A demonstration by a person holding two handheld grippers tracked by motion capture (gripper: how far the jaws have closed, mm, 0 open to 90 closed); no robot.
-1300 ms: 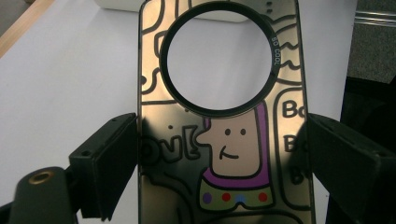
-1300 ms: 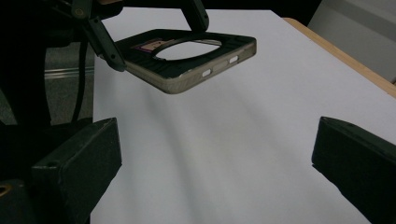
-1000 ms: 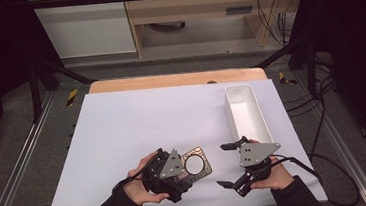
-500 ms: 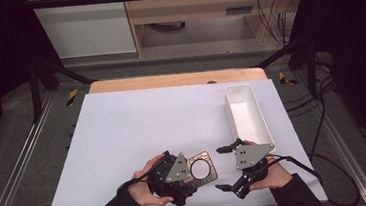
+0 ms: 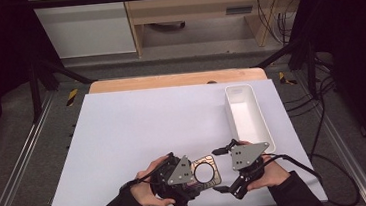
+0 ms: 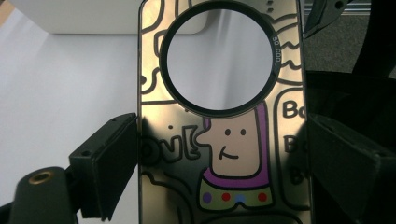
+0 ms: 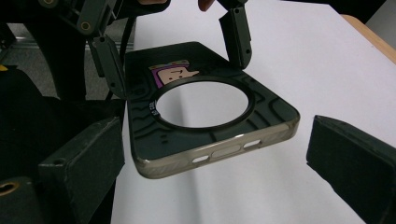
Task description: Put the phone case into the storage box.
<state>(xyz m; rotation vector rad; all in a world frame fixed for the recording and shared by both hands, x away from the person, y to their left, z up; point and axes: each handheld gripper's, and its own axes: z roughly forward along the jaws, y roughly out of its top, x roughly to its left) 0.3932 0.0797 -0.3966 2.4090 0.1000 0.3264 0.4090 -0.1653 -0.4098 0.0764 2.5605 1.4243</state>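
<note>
The phone case (image 5: 206, 170) is a translucent, smoky shell with a large round opening and a cartoon figure with a purple collar printed on it. It sits near the front edge of the table, held off the surface by the left gripper (image 5: 193, 178), whose two black jaws press against its long sides, as the left gripper view (image 6: 223, 140) shows plainly. In the right gripper view the case (image 7: 210, 121) hangs level above the sheet, its end with three slots turned toward that camera. The right gripper (image 5: 222, 170) is just beside that free end, its jaws spread wide on either side and not touching the case.

The table is covered by a white sheet (image 5: 148, 131), with a strip of wooden edge (image 5: 169, 80) at the far side. Beyond are dark frame posts, a grey floor and pale wooden furniture.

A long white tray (image 5: 229, 110) lies on the sheet's right part, just beyond the right hand (image 5: 272, 171). Cables trail off to the right.
</note>
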